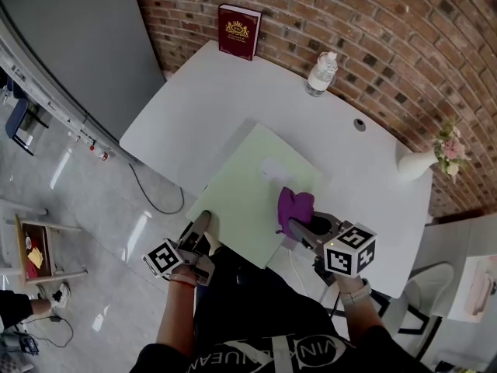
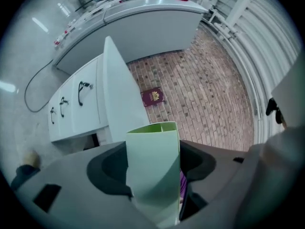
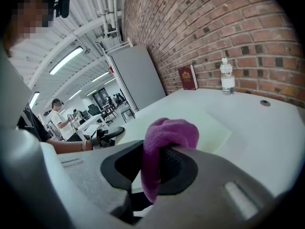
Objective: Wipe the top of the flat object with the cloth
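White table (image 1: 210, 92) carries a pale green flat board (image 1: 248, 185) (image 2: 155, 166) (image 3: 209, 132). R side: right gripper (image 1: 299, 228) (image 3: 162, 161) has its jaws clamped on a bunched purple cloth (image 1: 295, 206) (image 3: 169, 132), over the board's near-right part. L side: left gripper (image 1: 200, 228) (image 2: 155, 175) at the near-left edge, jaws wide apart w/ the board's edge between them, not squeezed. Dark red book (image 1: 238, 31) & clear bottle (image 1: 321, 74) stand at the far side.

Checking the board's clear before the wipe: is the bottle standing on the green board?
No, the bottle stands on the white table by the brick wall, well apart from the green board.
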The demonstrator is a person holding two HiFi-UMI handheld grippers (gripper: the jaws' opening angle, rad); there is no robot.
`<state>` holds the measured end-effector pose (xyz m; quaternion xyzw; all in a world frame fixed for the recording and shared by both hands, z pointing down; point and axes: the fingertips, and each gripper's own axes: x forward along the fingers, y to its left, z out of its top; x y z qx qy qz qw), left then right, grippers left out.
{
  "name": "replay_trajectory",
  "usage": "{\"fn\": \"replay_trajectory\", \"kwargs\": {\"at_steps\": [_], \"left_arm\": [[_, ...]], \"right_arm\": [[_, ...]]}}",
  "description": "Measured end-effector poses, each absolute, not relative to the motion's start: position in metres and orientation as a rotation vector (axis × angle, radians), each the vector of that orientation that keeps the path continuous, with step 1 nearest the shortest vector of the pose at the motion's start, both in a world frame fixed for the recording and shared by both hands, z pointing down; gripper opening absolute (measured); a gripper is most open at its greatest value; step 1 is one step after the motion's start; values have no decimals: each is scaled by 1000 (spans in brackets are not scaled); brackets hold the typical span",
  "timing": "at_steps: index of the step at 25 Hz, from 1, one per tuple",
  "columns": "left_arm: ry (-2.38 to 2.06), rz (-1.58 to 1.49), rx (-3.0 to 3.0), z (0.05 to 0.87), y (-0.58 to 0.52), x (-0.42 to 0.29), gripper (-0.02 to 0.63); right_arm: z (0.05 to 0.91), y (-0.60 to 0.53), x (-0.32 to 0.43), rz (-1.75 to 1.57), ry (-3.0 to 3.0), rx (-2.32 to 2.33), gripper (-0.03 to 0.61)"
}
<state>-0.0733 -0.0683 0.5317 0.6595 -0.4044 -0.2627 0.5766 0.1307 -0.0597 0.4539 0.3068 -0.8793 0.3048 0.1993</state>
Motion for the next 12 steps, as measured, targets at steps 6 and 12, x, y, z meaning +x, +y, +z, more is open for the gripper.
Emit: {"fn": "replay_trajectory", "kwargs": {"at_steps": [6,12], "left_arm": [[-1170,-470,1903,469,-95,-105,296],[-1307,-360,2120,424,-109,-112,298]], "right_arm": [[443,-70,128,862,-2498,885,61],[435,-73,134,890,-2523,931,61]]}}
